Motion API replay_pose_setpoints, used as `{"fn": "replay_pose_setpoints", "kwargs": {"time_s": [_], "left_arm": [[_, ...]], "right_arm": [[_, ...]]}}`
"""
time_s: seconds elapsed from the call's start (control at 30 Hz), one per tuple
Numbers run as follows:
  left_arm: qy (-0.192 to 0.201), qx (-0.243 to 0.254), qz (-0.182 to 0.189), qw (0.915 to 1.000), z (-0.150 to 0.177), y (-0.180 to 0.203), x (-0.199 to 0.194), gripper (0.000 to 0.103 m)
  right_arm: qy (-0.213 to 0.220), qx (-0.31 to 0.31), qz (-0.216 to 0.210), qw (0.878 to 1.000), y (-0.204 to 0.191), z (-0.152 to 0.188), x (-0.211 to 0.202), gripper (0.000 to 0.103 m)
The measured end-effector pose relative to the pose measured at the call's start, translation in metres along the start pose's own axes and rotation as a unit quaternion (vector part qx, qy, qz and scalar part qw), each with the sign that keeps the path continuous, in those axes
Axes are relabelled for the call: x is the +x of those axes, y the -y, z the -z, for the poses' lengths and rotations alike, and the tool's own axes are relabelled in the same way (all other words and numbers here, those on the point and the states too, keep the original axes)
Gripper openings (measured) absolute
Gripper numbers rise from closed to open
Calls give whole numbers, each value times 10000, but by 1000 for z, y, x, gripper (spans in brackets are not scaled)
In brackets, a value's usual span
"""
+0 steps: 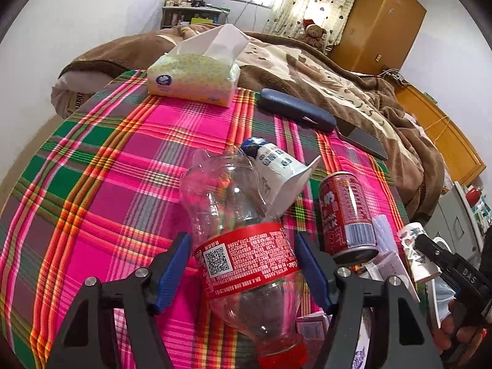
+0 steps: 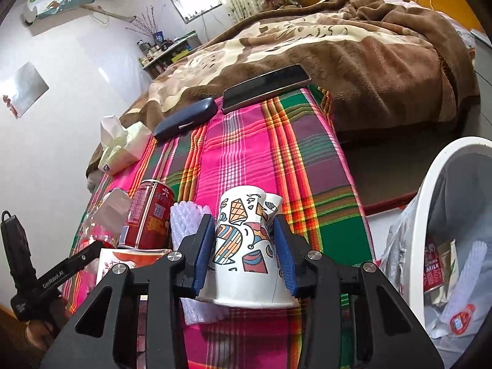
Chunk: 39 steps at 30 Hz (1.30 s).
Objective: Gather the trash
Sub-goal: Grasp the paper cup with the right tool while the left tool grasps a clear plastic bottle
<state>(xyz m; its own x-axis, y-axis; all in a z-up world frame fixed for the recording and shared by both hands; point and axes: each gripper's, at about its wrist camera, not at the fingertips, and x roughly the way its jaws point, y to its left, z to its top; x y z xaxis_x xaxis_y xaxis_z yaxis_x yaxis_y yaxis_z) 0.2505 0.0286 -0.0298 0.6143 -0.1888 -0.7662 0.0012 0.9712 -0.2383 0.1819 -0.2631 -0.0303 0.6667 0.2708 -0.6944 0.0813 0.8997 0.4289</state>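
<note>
My left gripper (image 1: 241, 256) is shut on a clear plastic cola bottle (image 1: 243, 246) with a red label, held above the plaid tablecloth (image 1: 107, 184). A white yogurt cup (image 1: 276, 166) lies behind the bottle and a red drink can (image 1: 346, 215) stands to its right. My right gripper (image 2: 244, 247) is shut on a crumpled patterned paper cup (image 2: 243, 243), upside down, above the tablecloth (image 2: 261, 160). The red can (image 2: 149, 212) and a white foam net (image 2: 184, 224) are to its left. A white trash bin (image 2: 436, 184) with a plastic liner stands at the right, with trash inside.
A tissue pack (image 1: 193, 77), a dark glasses case (image 1: 295, 109) and a phone (image 1: 363, 141) lie at the table's far side, next to a bed with a brown blanket (image 2: 369, 46). Small boxes (image 2: 123, 261) lie near the can.
</note>
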Motion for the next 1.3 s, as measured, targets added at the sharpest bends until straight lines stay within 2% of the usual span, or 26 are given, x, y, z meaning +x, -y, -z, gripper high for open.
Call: {"fn": "replay_pose_setpoints", "kwargs": {"time_s": [0.17,0.33,0.7,1.3], "left_arm": [[-74,-123,32,9999,-3,-5,5,70],[-182,-71,-185,9996,-7,-5,13,71],[-3,18,-251,9997,-4,-5,4,66],[348,370,40,9987,14,21,-54,66]], "right_arm": [[-33,45,-16,10000,4,1,0,40],[-36,12,0,10000,4,1,1,40],[11,-71,56,10000,4,2,1,40],[297,-100,-107,9995,1,7,-33,40]]}}
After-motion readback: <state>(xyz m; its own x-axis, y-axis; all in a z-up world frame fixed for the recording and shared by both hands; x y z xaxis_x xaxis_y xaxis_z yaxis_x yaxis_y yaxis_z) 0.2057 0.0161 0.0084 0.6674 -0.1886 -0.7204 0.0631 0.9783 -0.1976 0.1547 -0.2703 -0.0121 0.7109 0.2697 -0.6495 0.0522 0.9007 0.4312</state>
